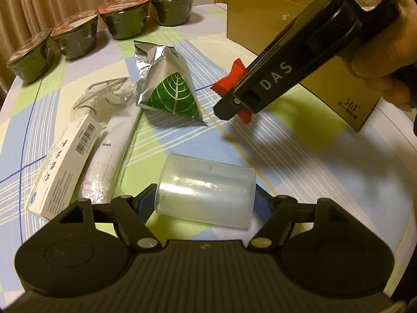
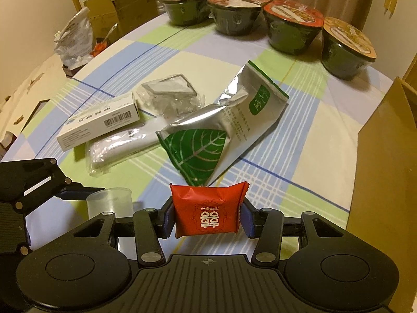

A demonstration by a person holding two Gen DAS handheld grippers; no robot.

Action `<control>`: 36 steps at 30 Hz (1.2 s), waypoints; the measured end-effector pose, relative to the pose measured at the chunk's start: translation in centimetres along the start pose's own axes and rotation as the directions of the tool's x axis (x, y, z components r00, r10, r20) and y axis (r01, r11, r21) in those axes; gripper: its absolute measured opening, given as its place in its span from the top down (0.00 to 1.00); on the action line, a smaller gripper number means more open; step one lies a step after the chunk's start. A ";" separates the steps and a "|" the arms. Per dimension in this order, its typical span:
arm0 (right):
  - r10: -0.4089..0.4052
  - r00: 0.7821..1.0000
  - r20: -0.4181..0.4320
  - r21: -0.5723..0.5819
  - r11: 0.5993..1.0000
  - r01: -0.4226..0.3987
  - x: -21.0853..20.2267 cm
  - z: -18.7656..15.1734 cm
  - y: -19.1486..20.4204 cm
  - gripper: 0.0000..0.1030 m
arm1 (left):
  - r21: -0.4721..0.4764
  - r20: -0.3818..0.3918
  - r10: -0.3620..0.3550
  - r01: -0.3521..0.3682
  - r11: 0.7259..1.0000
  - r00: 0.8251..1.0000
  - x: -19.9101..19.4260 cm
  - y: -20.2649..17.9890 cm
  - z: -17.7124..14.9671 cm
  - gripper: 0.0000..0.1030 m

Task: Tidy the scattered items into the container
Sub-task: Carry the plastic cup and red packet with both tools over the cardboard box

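Note:
A translucent plastic cup (image 1: 206, 193) lies on its side between the fingers of my left gripper (image 1: 206, 198), which is shut on it just above the tablecloth. My right gripper (image 2: 208, 216) is shut on a red sweet packet (image 2: 208, 211), its blue pads (image 2: 168, 219) pressing both sides. In the left wrist view that right gripper (image 1: 235, 96) hangs above the table beside the open cardboard box (image 1: 263, 15), with the red packet (image 1: 234, 75) sticking out. On the cloth lie a silver pouch with a green leaf (image 2: 221, 135), a white barcode box (image 2: 101, 125), a white sachet (image 2: 122, 143) and a clear-wrapped item (image 2: 169, 96).
Several lidded dark noodle bowls (image 2: 292, 26) line the table's far edge. The cardboard box wall (image 2: 385, 169) rises at the right of the right wrist view. A person's hand (image 1: 385, 52) holds the right gripper. Beyond the table's left edge stand boxes and a plastic bag (image 2: 75, 36).

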State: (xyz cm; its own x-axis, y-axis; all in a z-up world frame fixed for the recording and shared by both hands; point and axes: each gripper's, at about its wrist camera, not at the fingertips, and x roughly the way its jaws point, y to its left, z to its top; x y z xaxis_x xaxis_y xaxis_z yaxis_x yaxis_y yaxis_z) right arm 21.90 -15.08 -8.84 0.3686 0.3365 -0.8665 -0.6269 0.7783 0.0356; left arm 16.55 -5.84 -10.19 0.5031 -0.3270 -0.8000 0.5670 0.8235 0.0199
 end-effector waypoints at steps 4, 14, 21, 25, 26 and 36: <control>-0.003 1.000 0.001 -0.003 1.000 0.003 -0.7 -0.3 0.4 0.49 | -0.012 0.003 0.006 -0.005 1.000 1.000 -0.5 -0.2 -0.1 0.31; -0.006 1.000 -0.002 0.002 1.000 0.006 -1.9 -1.1 0.7 0.49 | -0.031 0.000 0.015 -0.015 0.999 1.000 -1.3 -0.8 -0.2 0.31; -0.008 1.000 0.018 0.016 1.000 0.008 -3.7 -1.5 0.8 0.49 | -0.048 0.000 0.021 -0.021 0.999 1.000 -2.3 -1.7 0.0 0.31; -0.013 0.999 0.038 0.023 1.000 0.012 -5.2 -1.5 0.7 0.49 | -0.058 0.003 0.024 -0.024 0.998 1.000 -3.2 -2.5 0.4 0.31; -0.015 0.999 0.045 0.027 1.000 0.014 -5.7 -1.6 0.6 0.49 | -0.063 0.005 0.025 -0.025 0.998 1.000 -3.5 -2.7 0.5 0.31; -0.053 0.992 0.117 0.100 0.994 0.042 -11.2 -3.0 -1.3 0.49 | -0.120 0.046 0.054 -0.048 0.992 0.997 -7.3 -5.0 3.0 0.31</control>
State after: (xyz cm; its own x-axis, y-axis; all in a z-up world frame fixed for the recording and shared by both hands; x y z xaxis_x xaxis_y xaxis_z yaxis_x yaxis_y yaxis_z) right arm 16.54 -21.48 -0.63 0.4792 0.3543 -0.8030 -0.5393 0.8407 0.0491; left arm 12.01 -8.96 -2.59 0.5623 -0.3029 -0.7695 0.4597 0.8880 -0.0136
